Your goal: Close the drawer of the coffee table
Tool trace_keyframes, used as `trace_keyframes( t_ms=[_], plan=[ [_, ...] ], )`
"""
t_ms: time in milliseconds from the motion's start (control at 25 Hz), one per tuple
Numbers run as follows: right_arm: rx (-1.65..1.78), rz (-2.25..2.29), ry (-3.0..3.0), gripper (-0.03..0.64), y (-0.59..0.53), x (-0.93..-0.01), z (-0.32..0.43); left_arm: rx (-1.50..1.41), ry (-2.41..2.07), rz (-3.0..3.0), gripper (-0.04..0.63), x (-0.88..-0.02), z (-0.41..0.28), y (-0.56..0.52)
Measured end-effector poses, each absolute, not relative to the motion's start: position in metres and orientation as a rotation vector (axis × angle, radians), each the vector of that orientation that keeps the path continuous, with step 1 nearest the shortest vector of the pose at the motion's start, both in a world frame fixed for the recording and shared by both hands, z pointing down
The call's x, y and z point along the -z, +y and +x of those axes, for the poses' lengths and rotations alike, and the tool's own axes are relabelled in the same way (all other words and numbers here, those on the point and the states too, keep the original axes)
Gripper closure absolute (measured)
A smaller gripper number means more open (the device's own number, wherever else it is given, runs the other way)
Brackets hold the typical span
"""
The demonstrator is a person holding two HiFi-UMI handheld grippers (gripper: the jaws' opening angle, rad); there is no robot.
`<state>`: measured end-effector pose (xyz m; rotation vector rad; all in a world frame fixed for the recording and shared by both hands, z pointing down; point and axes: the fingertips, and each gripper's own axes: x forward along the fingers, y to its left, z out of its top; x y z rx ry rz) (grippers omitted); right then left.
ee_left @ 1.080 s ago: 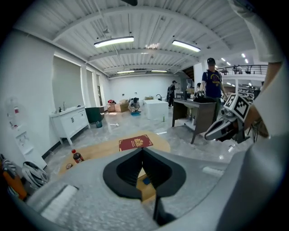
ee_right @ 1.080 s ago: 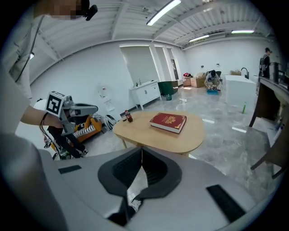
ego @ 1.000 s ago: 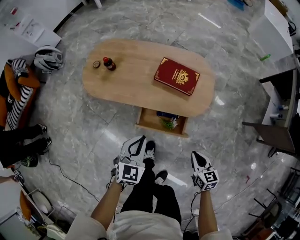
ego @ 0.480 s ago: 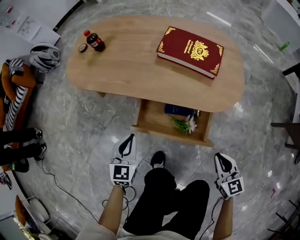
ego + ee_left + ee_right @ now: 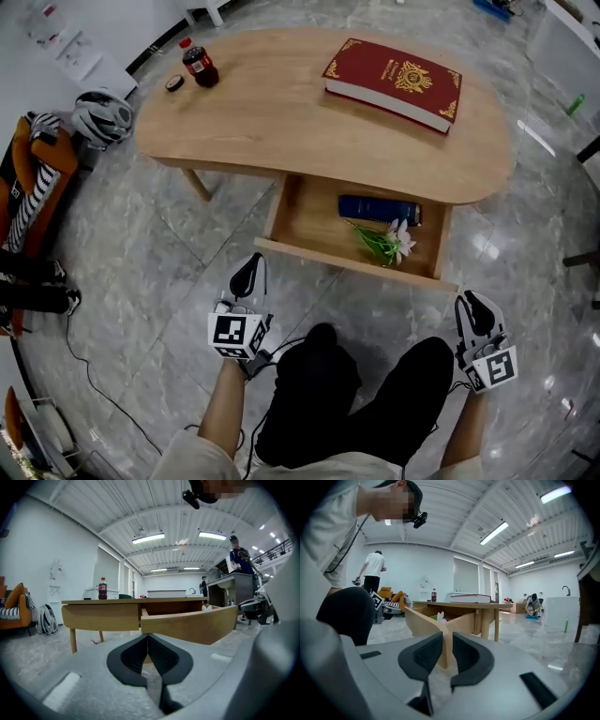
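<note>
The oval wooden coffee table (image 5: pixel 281 122) has its drawer (image 5: pixel 347 262) pulled out, with a blue box (image 5: pixel 380 209) and a white flower (image 5: pixel 386 242) inside. My left gripper (image 5: pixel 250 265) is shut and empty, just short of the drawer front's left end (image 5: pixel 187 625). My right gripper (image 5: pixel 469 302) is near the drawer's front right corner (image 5: pixel 440 623). Its jaws have just been opening and now stand apart (image 5: pixel 446 640). That corner shows in the gap between them, and no pad presses on it.
A red book (image 5: pixel 394 80), a cola bottle (image 5: pixel 199 66) and its cap (image 5: pixel 174 83) are on the tabletop. A helmet (image 5: pixel 101 115) and an orange seat with striped cloth (image 5: pixel 23 187) are at the left. A cable (image 5: pixel 94 375) trails across the marble floor. The person's dark-trousered knees (image 5: pixel 375 394) are between the grippers.
The person has crouched. Both grippers have come down and forward, close to the drawer front. The table and open drawer fill more of the head view.
</note>
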<state>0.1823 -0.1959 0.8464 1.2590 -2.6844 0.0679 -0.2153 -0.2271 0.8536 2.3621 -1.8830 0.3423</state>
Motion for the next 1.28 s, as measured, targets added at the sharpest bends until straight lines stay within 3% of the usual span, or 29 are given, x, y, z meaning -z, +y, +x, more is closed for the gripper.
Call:
trace_keyframes(
  t_ms=[360,1280],
  plan=[
    [-0.033,1.269,-2.625,0.464,-0.197,-0.861,0.165,-0.293,-1.756,2.404,0.584,-0.861,-0.209,-0.22],
    [-0.134,1.349,-2.68,0.499,-0.22,-0.85,0.166,-0.236,-1.703,2.461,0.586,-0.846,-0.188,-0.251]
  ],
)
